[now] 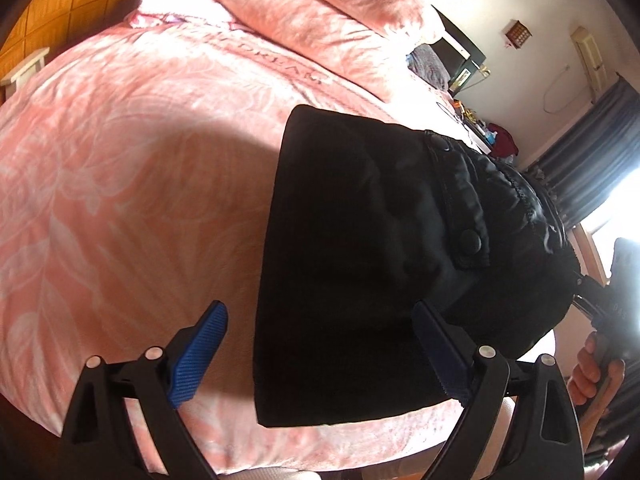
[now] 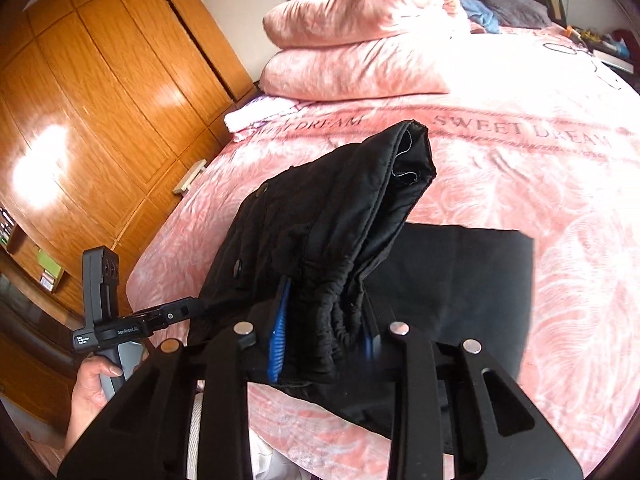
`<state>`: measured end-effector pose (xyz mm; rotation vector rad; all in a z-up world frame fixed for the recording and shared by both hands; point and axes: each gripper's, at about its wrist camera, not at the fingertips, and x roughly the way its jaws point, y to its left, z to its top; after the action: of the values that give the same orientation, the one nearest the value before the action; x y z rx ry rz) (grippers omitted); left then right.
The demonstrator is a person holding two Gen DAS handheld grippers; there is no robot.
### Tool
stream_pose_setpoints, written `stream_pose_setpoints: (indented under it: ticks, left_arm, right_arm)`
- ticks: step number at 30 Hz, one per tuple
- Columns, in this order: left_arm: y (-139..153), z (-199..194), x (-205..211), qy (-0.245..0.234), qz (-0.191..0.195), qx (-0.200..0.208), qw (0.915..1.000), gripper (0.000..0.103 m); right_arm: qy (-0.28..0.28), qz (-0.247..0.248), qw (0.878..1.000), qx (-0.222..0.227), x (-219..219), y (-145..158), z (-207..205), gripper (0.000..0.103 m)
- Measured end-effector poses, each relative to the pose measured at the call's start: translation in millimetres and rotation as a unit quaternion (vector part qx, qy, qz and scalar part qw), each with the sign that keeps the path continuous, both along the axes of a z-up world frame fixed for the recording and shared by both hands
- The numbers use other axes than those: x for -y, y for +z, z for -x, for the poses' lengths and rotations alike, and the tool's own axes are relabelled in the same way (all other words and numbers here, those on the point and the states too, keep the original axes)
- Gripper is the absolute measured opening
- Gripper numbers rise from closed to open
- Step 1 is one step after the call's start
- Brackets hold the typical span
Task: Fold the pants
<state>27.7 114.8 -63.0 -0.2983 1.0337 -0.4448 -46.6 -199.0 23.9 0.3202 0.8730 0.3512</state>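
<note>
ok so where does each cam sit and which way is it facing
Left wrist: on the left gripper, jaws open, angled down at the pants on the bed; the right hand shows at right.
Right wrist: on the right gripper, shut on the pants' waistband, facing the pillows; the left hand shows at left.
Shared: pants, bed, pillows.

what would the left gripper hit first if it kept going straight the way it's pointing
Most likely the black pants: the open left gripper points down at their near folded edge on the pink bedspread. Depth is unclear, so it might brush the bedspread first.
</note>
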Motion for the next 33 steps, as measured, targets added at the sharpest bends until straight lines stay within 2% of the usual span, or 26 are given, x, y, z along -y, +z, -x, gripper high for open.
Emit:
stream_pose_setpoints:
  ticks: [3,6,11,13,17,19,22,24,27,30,33]
  left_arm:
    - [8,-1,17,-0.015,-0.016,0.012,0.9997,0.094]
    - [12,-4,36,-0.029,-0.043,0.021,0.9984,0.094]
    - [12,-7,59,-0.044,-0.065,0.022,0.9966,0.094]
    - [11,-8,66,-0.046,-0.071,0.022,0.9962,0.094]
    - [2,-12,77,-0.05,-0.089,0.012,0.9947,0.094]
    - [-6,-15,82,-0.053,-0.089,-0.001,0.9947,0.094]
    - [-12,-17,84,-0.05,-0.089,-0.007,0.9947,0.095]
    - [-12,-18,83,-0.05,-0.089,-0.007,0.9948,0.095]
    - [-7,-16,82,-0.05,-0.085,-0.003,0.9951,0.095]
    - [-1,-13,83,-0.053,-0.092,0.01,0.9943,0.095]
    - [3,-14,87,-0.058,-0.097,0.018,0.9934,0.095]
  right_arm:
    - [-0.019,0.005,1.0,0.0,27,3,8,0.028]
    - [-0.037,0.001,0.999,-0.017,50,-7,14,0.029]
    - [-0.054,-0.027,0.995,-0.073,78,-51,12,0.029]
    - [-0.056,-0.027,0.995,-0.083,82,-67,13,0.029]
    - [-0.054,-0.029,0.992,-0.114,85,-103,7,0.038]
    - [-0.049,-0.04,0.991,-0.117,88,-112,7,0.038]
    - [-0.044,-0.041,0.991,-0.122,90,-109,7,0.04]
    - [-0.042,-0.024,0.992,-0.115,90,-100,10,0.049]
    - [-0.047,0.013,0.995,-0.086,92,-79,11,0.056]
    - [-0.056,0.017,0.996,-0.063,101,-61,3,0.058]
    - [-0.062,0.005,0.996,-0.061,114,-55,-23,0.059]
